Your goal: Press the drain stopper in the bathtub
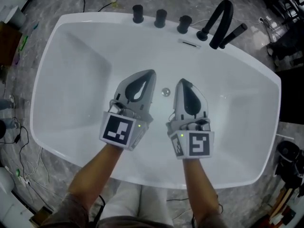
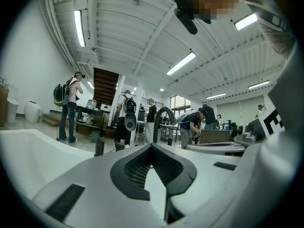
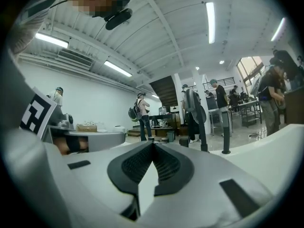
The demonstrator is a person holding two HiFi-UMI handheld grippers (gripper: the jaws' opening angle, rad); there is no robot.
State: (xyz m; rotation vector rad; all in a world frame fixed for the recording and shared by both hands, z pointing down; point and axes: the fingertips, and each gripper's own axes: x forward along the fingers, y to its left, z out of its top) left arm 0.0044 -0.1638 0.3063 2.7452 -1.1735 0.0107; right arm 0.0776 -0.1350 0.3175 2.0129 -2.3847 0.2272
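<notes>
View from above, standing at the tub's near rim. A white oval bathtub [image 1: 61, 80] sits on a grey marbled floor [image 1: 57, 4]. Along its far rim stand three black cylindrical knobs [image 1: 160, 18], a black arched spout [image 1: 221, 13] and a black hand shower [image 1: 235, 33] lying at a slant beside the spout.

The round chrome drain stopper [image 1: 165, 92] lies on the tub floor near the middle of the basin. From above it shows in the gap between the two tools, just beside the right edge of the left gripper [image 1: 151, 73] and just left of the tip of the right gripper [image 1: 182, 81]. Neither tool covers it; whether either touches it cannot be told.

Both grippers are grey, held side by side over the basin by bare forearms [image 1: 97, 170], tips pointing toward the far rim. Each carries its black-and-white marker cube [image 1: 117, 129] at the wrist end.

Left gripper: jaws closed, the ribbed dark pads meeting at the tip, nothing between them. Right gripper: the same, pads together at the tip and nothing held.

Each gripper view looks out level across the tub rim into a hall with ceiling strip lights [image 2: 79, 27] and several standing people, one wearing a backpack [image 2: 61, 95].
</notes>
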